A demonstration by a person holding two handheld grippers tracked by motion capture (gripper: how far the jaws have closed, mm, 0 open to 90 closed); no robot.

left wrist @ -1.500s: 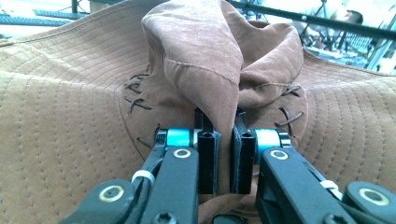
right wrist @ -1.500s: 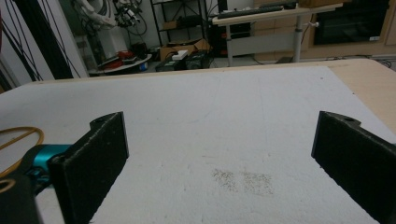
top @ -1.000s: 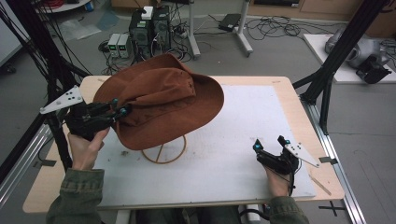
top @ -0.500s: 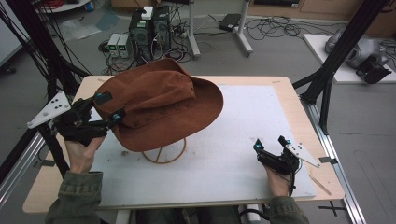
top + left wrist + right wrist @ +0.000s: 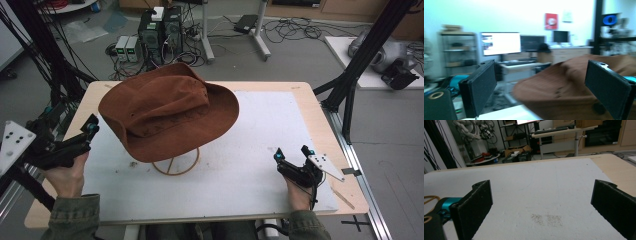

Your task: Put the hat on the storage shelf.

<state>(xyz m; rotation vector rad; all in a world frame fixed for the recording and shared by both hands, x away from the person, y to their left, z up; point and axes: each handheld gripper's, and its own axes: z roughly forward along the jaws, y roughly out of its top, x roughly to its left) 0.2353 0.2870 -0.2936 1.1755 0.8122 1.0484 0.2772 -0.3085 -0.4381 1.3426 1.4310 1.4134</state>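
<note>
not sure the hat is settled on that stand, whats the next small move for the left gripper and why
Probably draw the left gripper further clear and leave the hat alone. Its jaws stand open with nothing between them, off the brim. The brown hat sits on the wire stand, tilted but resting. The right gripper lies open on the table.

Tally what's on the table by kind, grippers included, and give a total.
Brown hats: 1
Wire hat stands: 1
Grippers: 2, the left gripper open beside the hat's brim, the right gripper open over the white mat
Total: 4
</note>
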